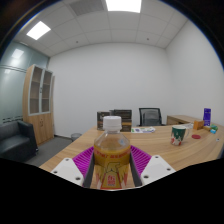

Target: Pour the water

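A clear plastic bottle [111, 155] with a white cap, amber liquid and a yellow and red label stands upright between my fingers, lifted in front of the wooden table [185, 152]. My gripper [112, 168] is shut on the bottle, with both magenta pads [82, 159] pressed against its sides. A white paper cup [178, 134] with a green pattern stands on the table beyond the right finger, well apart from the bottle.
A blue can [207, 116] and small colourful items [211, 128] sit at the table's far right. Black office chairs [150, 116] stand behind the table. A wooden cabinet [40, 100] and a dark sofa [15, 139] are along the left wall.
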